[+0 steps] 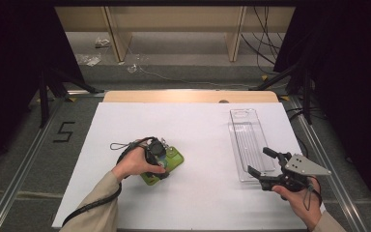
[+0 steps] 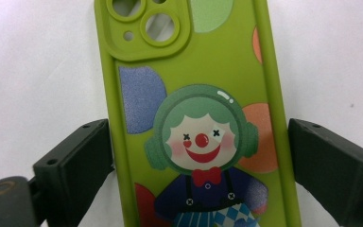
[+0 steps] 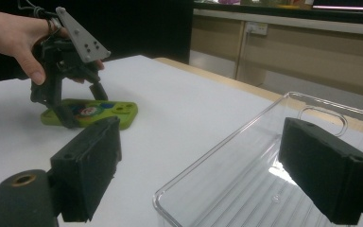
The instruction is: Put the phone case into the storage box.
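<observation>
The lime-green rubbery phone case [image 2: 198, 113] with a clown print lies flat, mid-frame, between the left tool's [image 2: 198, 161] jaws, which flank its sides without clearly pressing; the right tool [image 3: 222, 165] is open.

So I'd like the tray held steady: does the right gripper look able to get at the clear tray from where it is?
Probably yes. The right gripper hangs with open jaws right by the near end of the clear tray, and nothing lies between them.
</observation>
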The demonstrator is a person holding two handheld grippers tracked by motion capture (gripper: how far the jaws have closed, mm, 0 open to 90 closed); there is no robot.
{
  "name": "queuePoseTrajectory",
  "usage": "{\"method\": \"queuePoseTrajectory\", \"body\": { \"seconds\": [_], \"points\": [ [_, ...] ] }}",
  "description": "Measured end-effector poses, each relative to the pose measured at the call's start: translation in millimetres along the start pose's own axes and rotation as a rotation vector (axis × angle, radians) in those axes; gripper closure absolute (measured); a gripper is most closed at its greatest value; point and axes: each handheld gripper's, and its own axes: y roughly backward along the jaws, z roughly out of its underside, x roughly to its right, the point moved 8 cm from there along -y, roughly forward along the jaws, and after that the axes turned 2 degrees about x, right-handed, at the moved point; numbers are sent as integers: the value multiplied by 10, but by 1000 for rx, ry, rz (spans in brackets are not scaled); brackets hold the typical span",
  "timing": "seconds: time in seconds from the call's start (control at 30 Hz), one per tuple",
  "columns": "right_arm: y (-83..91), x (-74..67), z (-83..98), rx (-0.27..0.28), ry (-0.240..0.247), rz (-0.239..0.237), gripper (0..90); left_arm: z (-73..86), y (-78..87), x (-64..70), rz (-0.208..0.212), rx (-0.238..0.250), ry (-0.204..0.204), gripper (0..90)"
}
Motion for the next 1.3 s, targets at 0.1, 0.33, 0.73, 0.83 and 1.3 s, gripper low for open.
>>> {"method": "queuePoseTrajectory", "body": {
  "seconds": [0.1,0.33,0.73,0.83,1.3],
  "points": [
    [-1,0,2,-1,0,-1,149,0,4,-1,5,-1,-1,89],
    [-2,-2,2,-2,1,-2,148,-4,7,-3,4,-7,2,101],
    [2,-2,-1,0,0,-1,149,-12,11,-5,0,-26,8,130],
    [1,-3,0,0,0,-2,149,-11,21,-5,0,-32,9,144],
    [4,-1,-4,1,0,-2,149,-10,26,3,-6,-35,18,158]
  ]
}}
